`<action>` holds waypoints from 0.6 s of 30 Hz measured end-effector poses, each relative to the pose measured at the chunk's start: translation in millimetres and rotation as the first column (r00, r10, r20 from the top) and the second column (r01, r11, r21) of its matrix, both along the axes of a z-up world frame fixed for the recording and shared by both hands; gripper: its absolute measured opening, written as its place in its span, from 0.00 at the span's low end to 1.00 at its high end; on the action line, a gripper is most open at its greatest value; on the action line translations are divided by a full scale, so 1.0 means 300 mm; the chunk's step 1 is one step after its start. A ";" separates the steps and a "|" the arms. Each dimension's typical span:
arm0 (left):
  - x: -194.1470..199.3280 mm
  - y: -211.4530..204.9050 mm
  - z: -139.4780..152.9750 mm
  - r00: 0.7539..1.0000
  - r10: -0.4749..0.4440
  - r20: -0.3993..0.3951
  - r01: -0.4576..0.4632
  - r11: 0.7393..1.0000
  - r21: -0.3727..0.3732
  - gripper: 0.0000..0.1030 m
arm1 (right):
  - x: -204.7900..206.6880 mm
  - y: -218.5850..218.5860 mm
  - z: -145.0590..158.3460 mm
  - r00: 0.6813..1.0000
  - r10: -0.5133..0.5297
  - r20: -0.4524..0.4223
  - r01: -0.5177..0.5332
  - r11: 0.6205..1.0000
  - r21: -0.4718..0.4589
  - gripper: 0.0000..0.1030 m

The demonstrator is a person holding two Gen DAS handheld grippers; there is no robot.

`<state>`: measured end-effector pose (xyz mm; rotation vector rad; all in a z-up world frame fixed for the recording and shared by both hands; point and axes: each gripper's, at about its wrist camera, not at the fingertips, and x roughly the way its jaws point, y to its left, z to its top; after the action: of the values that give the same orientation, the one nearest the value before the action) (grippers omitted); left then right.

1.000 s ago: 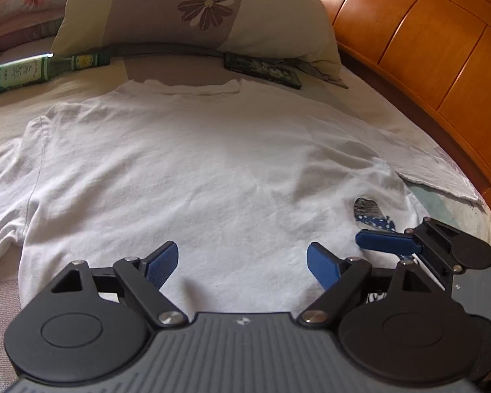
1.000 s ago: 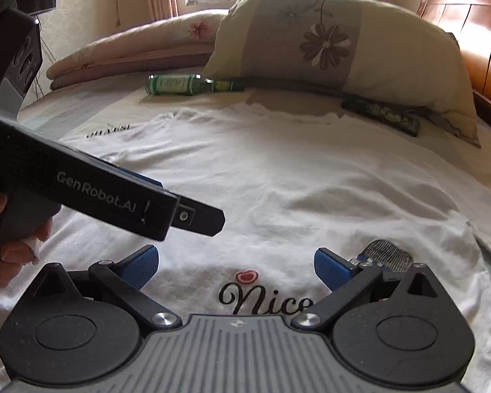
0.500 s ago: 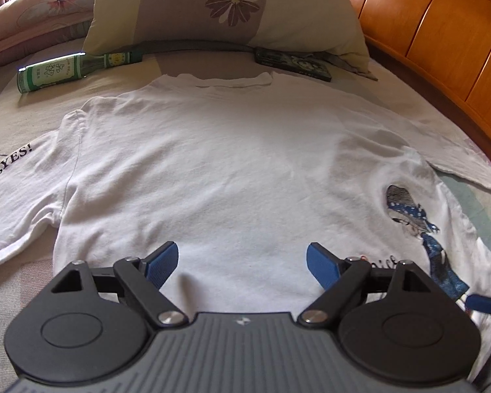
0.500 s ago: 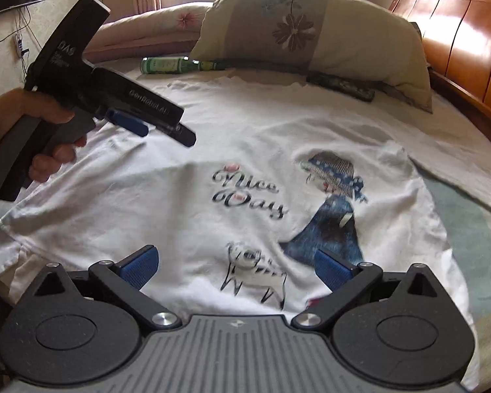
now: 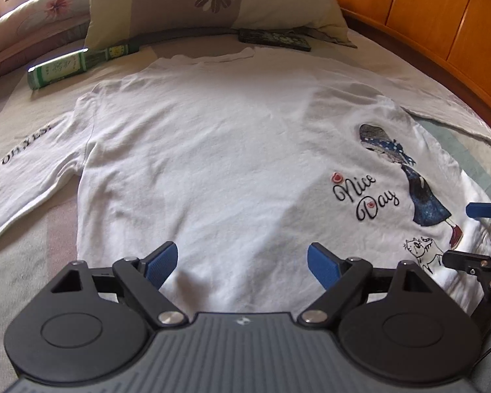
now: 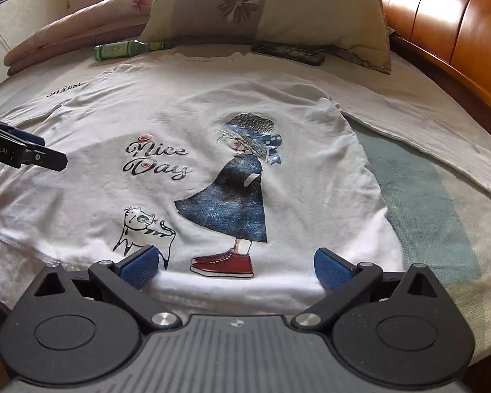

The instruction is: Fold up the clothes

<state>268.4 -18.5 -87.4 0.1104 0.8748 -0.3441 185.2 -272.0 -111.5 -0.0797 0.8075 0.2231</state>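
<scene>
A white long-sleeved shirt (image 5: 212,163) lies spread flat on the bed, front up, with a "Nice Day" print (image 6: 157,160) and a girl in a blue dress (image 6: 242,193). My left gripper (image 5: 242,263) hangs open over the lower left part of the shirt, with nothing between its blue pads. My right gripper (image 6: 235,268) is open too, above the hem just below the girl's red shoe. Each gripper shows at the edge of the other's view: the right gripper (image 5: 474,235) on the right, the left gripper (image 6: 44,149) on the left.
At the head of the bed are a flowered pillow (image 5: 212,0), a green bottle (image 5: 72,65) lying on its side and a dark flat case (image 5: 275,40), all just past the collar. A wooden headboard (image 6: 442,32) runs along the right. A folded quilt (image 6: 81,19) lies at the back left.
Both grippers have drawn back toward the hem and apart from each other, so the whole print has come into view. The left gripper has slid out to the left edge of the right view. Both stayed open.
</scene>
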 end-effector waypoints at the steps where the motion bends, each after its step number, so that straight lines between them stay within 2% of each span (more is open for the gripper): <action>1: 0.013 -0.011 0.010 1.000 -0.017 0.020 0.017 1.000 -0.009 0.86 | 0.025 0.011 0.021 0.999 0.022 0.032 -0.022 1.000 -0.011 1.00; 3: 0.047 -0.027 0.021 0.998 -0.042 0.049 0.044 0.999 -0.028 0.89 | 0.132 0.037 0.051 0.995 0.061 0.083 -0.057 0.997 -0.047 1.00; 5: 0.098 -0.025 -0.001 0.999 -0.032 0.041 0.034 0.999 -0.033 0.89 | 0.261 0.064 0.072 0.989 0.091 0.113 -0.082 0.994 -0.078 1.00; 9: 0.135 0.012 -0.068 1.000 -0.028 0.006 0.028 0.999 -0.043 0.88 | 0.535 0.094 0.042 0.993 0.084 0.088 -0.076 0.993 -0.088 1.00; 11: 0.093 0.034 -0.076 1.000 -0.029 0.009 0.029 0.999 -0.033 0.89 | 0.602 0.080 -0.006 0.998 0.059 0.011 -0.059 0.996 -0.064 1.00; 12: 0.072 0.046 -0.081 1.000 -0.029 0.011 0.029 0.999 -0.028 0.89 | 0.611 0.058 -0.032 0.999 0.033 -0.026 -0.034 0.999 -0.035 1.00; 14: 0.023 0.072 -0.085 1.000 -0.020 0.011 0.020 1.000 -0.022 0.90 | 0.535 0.001 -0.050 1.000 -0.015 -0.001 0.015 1.000 0.020 1.00; 18: -0.094 0.117 -0.082 0.999 0.033 0.000 -0.033 0.999 -0.025 0.95 | 0.292 -0.066 -0.077 0.997 -0.071 0.024 0.071 0.997 -0.003 1.00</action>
<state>240.3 16.6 -112.1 0.0726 0.8712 -0.3242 272.8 -291.7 -134.5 -0.0568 0.7859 0.1538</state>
